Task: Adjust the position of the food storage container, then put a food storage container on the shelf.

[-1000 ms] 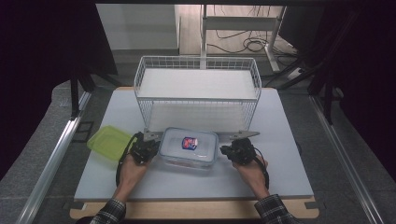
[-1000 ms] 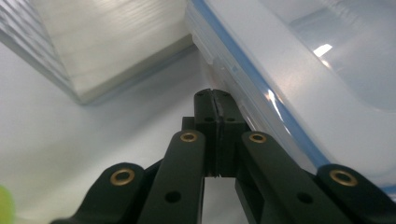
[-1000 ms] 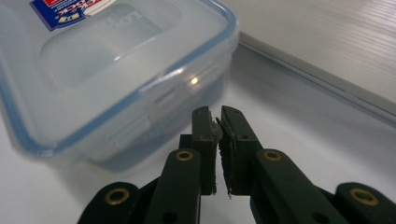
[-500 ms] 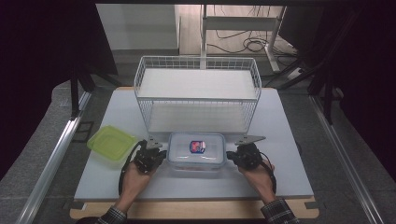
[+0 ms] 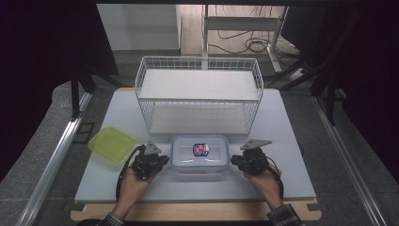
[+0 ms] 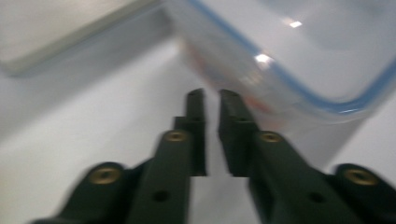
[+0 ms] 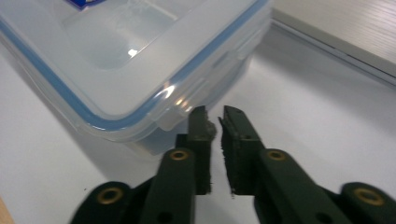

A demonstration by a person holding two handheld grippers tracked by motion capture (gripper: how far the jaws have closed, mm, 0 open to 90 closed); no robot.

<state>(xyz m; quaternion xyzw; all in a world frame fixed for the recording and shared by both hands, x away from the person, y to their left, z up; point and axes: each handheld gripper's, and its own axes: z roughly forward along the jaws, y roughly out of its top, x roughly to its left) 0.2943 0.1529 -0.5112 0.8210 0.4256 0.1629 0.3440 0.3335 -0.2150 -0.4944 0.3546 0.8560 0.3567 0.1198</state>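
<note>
The big white table (image 5: 282,141) holds a wire basket (image 5: 200,94) at the back. Just in front of the basket sits the clear box (image 5: 200,157) with its blue-edged lid snapped on. A green lid (image 5: 112,143) lies off to the box's left.

The box looks like hard, smooth plastic. It is probably light, and it could slip. The best places to hold it seem to be the lid's rim or the little flaps at its two short ends, one gripper on each side.

The left gripper (image 5: 162,160) and the right gripper (image 5: 234,162) sit at those two ends. Both have just been opening a little, with only a thin gap and nothing pinched between the jaws.

The high view shows a red and blue sticker (image 5: 201,149) on top. The right gripper view shows a small flap (image 7: 180,114) beside the right gripper (image 7: 214,116). The left gripper view is blurry, with the box's corner (image 6: 327,105) near the left gripper (image 6: 212,95).
</note>
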